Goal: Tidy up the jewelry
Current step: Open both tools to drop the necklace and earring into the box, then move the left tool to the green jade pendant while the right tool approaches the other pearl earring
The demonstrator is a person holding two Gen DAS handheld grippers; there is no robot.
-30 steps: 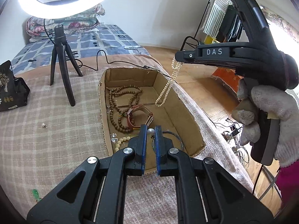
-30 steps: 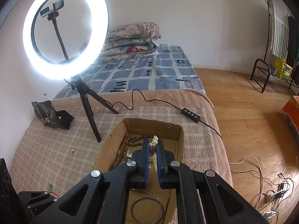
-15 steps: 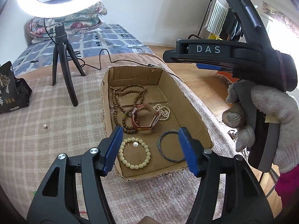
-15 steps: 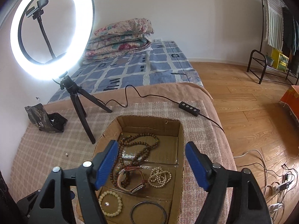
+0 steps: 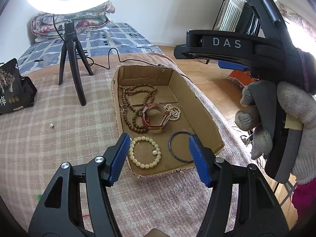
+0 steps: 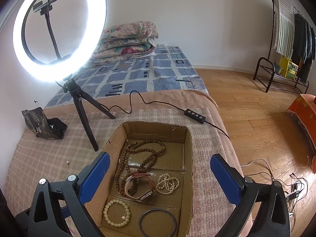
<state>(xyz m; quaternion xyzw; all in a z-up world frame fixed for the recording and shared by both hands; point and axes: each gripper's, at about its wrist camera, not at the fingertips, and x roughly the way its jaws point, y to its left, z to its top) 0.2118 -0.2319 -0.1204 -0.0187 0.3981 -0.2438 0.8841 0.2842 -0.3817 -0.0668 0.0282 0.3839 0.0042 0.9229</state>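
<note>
While both grippers are hanging empty above the cardboard box [image 6: 188, 148], the step in hand reads as the release just after a drop. All visible jewelry is lying in the box: wooden bead necklace [image 6: 145, 154], watch [image 6: 138, 187], pearl strand [image 6: 167, 183], pale bead bracelet [image 6: 116, 213], dark bangle [image 6: 158, 224]. Left gripper [image 5: 159, 156] is standing part open, nothing between its pads. Right gripper [image 6: 158, 177] is opening wide, jaws empty, held by a gloved hand [image 5: 276, 122] and tilting down at the box. A tiny loose piece [image 5: 52, 126], possibly a bead, is lying on the checked blanket [image 5: 59, 138]; next move probably calls for a fine pinch there.
</note>
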